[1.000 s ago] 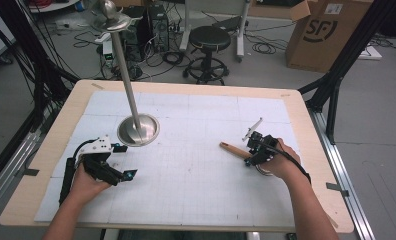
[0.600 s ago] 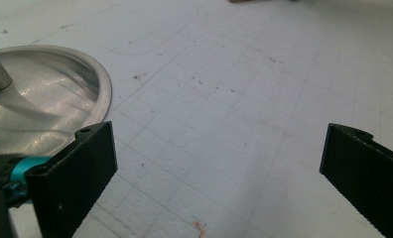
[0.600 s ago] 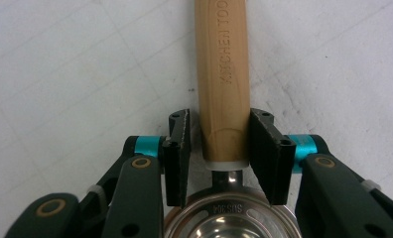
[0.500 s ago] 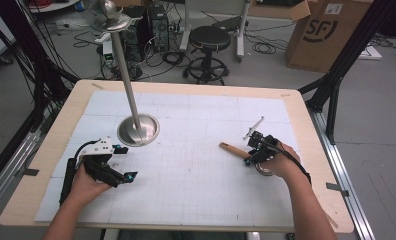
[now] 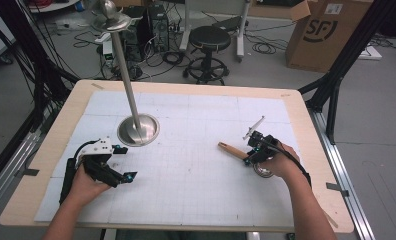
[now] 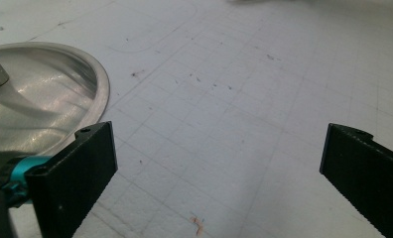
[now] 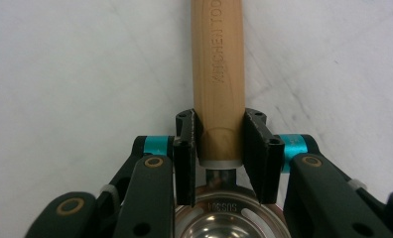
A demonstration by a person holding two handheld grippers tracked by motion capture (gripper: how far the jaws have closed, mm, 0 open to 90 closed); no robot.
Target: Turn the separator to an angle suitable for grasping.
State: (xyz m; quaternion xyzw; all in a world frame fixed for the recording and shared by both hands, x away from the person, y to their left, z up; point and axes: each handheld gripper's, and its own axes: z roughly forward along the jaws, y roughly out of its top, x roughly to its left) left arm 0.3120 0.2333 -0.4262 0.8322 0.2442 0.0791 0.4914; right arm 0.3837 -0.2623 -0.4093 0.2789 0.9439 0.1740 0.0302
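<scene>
From the high view you have two grippers and two things on the white gridded mat (image 5: 196,175) that covers the pale wooden table (image 5: 311,150): one tall steel stand with a round domed base (image 5: 138,130) at your left, and one wooden-handled steel measuring scoop (image 5: 234,150) at your right. Your right gripper (image 5: 253,155) sits over the scoop's bowl end, the handle sticking out toward the middle of the mat, and its jaws have just been closing with the handle between them. Your left gripper (image 5: 121,177) rests on the mat just in front of the stand's base, apart from it. Wide bare mat lies between your two hands; the right hand is near the table's right edge, the left well inside the left edge. The left gripper view adds what the high view cannot: its two black jaws stand wide apart with nothing between them, and the stand's base rim (image 6: 50,104) lies just beside the left jaw. The right gripper view shows the grip up close: both pads (image 7: 256,144) press the wooden handle (image 7: 218,74) where it meets the steel bowl (image 7: 229,218), and stamped letters run along the wood.
</scene>
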